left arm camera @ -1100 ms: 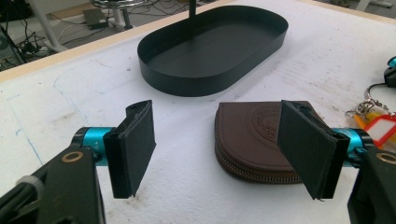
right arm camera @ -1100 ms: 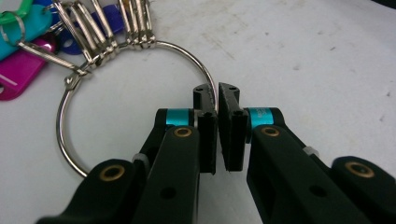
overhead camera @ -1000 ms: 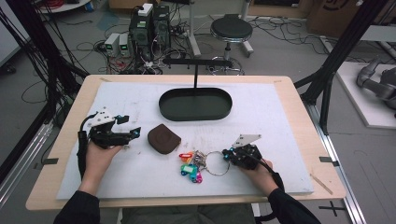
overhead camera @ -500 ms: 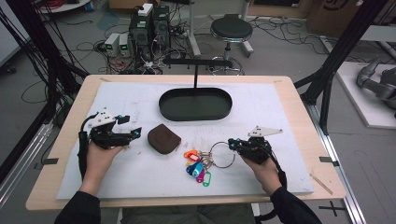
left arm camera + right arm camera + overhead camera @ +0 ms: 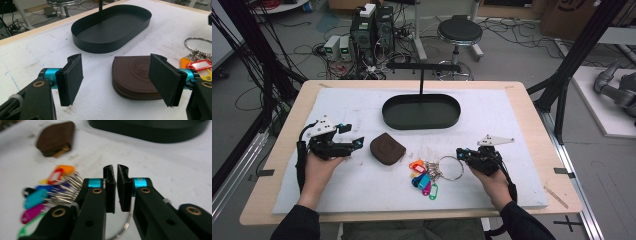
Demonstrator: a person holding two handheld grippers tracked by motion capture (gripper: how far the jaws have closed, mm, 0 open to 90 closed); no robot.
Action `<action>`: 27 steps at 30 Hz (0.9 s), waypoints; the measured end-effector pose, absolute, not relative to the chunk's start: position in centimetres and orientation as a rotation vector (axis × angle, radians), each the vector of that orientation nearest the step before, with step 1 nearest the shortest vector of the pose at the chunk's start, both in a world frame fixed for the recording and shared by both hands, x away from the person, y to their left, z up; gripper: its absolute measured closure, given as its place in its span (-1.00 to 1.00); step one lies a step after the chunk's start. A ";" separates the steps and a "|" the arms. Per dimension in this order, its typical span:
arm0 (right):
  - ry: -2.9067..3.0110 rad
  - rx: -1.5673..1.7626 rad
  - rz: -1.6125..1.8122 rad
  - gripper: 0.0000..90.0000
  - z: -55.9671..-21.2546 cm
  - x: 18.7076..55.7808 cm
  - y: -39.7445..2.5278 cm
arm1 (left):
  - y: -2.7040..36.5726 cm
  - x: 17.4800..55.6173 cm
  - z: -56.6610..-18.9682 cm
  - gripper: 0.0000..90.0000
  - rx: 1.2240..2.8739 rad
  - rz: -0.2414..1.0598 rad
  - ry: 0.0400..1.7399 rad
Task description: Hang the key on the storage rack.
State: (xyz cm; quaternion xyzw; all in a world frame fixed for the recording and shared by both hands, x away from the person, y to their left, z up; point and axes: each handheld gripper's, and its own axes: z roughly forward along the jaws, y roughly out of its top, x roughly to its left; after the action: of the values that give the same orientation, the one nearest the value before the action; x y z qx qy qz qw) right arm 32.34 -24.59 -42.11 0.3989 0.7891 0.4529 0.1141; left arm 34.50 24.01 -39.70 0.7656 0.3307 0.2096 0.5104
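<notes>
While the right gripper [image 5: 116,188] holds its jaws pressed nearly together on the large metal ring [image 5: 451,168] of the key bunch [image 5: 426,175], the coloured tags fan out just to its left. The left gripper [image 5: 120,80] hangs with jaws spread wide, gripping nothing; the brown pouch [image 5: 136,75] lies just ahead of it, the black oval tray [image 5: 110,30] farther beyond.

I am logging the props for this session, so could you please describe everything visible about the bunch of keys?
The bunch of keys lies flat on the white table cover, right of the brown pouch and apart from it. A large metal ring carries small rings with plastic tags in orange, red, blue, teal, magenta and green. The right hand-held gripper, jaws nearly closed, is at the ring; whether it grips the ring is unclear.
</notes>
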 end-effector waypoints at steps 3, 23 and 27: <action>2.329 1.182 1.229 0.82 -42.8 32.5 -24.6 | 23.9 34.5 -39.7 -0.37 1.846 0.502 0.795; 2.401 1.161 1.078 0.96 -44.4 33.2 -24.0 | 23.7 34.4 -39.8 -0.37 1.849 0.501 0.792; 2.346 1.222 1.338 0.96 -43.2 33.1 -25.1 | 23.8 34.5 -39.8 -0.37 1.850 0.503 0.793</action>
State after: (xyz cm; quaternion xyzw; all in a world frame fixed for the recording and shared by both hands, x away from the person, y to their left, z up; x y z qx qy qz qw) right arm 33.10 -25.14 -43.23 0.4107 0.7884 0.4495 0.0883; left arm 34.46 23.79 -39.84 0.7677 0.3291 0.2090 0.5085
